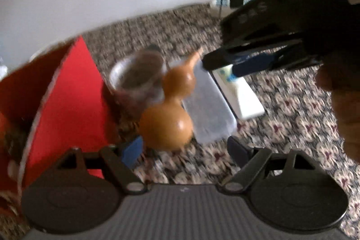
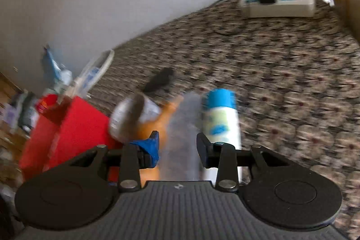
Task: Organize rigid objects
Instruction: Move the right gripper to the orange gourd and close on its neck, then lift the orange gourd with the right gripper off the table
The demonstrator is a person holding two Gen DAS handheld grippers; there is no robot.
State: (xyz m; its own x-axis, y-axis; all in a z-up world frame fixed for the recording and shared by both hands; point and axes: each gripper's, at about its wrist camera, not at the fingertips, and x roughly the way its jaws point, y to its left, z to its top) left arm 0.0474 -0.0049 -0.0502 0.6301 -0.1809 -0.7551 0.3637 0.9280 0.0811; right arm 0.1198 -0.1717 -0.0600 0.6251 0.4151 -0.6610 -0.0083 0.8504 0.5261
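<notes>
Spread left gripper (image 1: 184, 149) fingers frame a brown gourd (image 1: 167, 116) on the patterned carpet (image 1: 292, 118); beyond it lies a clear jar (image 1: 137, 74) of dark contents, beside a red box (image 1: 69, 91). Right gripper (image 2: 177, 147) fingers stand apart, empty, over a clear plastic box (image 2: 182, 127) beside a white can (image 2: 221, 118).

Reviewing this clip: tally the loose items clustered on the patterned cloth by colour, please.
Red: 1, box
Orange-brown: 1, gourd
Clear: 2, jar and flat plastic case
White with blue cap: 1, can
Total: 5
</notes>
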